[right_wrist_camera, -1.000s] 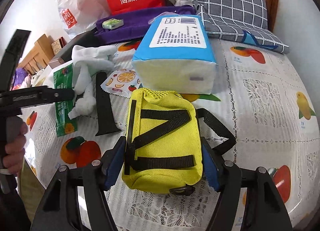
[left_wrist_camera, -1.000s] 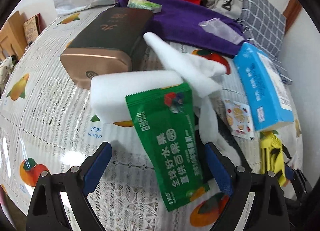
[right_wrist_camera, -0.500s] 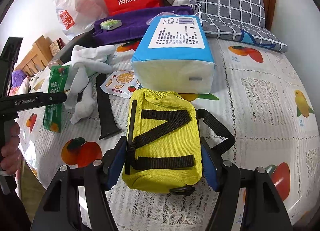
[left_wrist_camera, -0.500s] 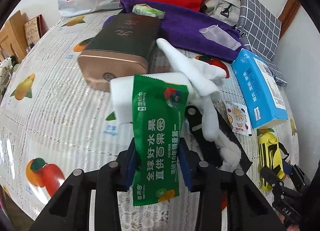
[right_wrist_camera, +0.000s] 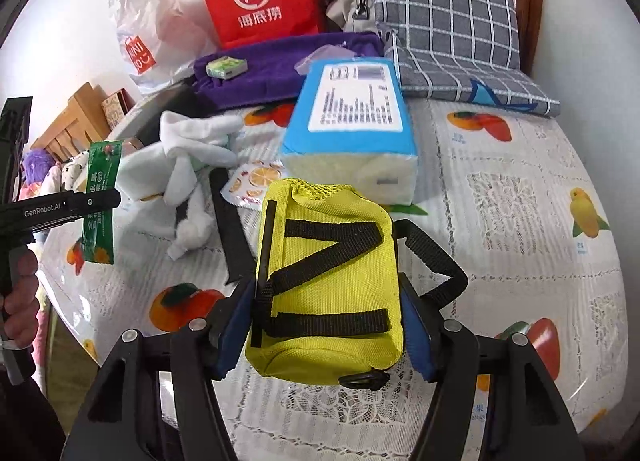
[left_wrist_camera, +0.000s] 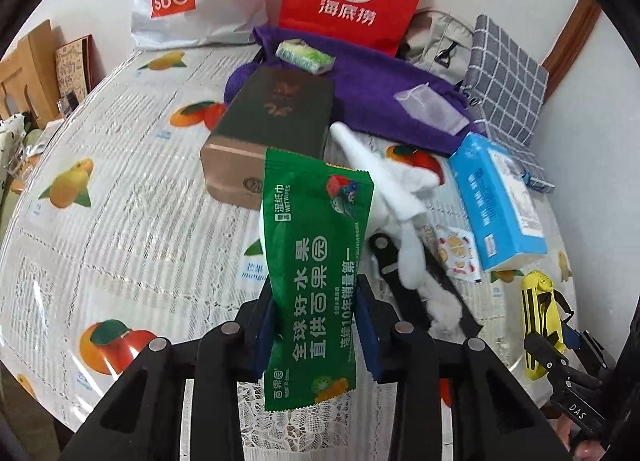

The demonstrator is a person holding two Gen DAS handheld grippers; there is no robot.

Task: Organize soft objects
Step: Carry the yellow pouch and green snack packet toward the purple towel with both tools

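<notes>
Left wrist view has the left gripper [left_wrist_camera: 316, 325] pinching a green wet-wipes packet [left_wrist_camera: 316, 261] lifted above the fruit-print tablecloth [left_wrist_camera: 120, 221], near the white cloth [left_wrist_camera: 392, 189], while the right gripper [right_wrist_camera: 326, 325] squeezes a yellow pouch [right_wrist_camera: 328, 281] sitting just in front of the blue tissue pack [right_wrist_camera: 352, 117].

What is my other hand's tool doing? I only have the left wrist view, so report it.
Observer: The right tongs are shut on the yellow fabric pouch with black straps, one blue pad on each side.
Operator: Tell me what the green packet hides.
Observer: A white foam block lies behind the green wet-wipes packet that the left tongs grip.
Operator: Check the pouch's strap.
Observer: Its black loop strap curves out to the pouch's right, outside the tongs.
</notes>
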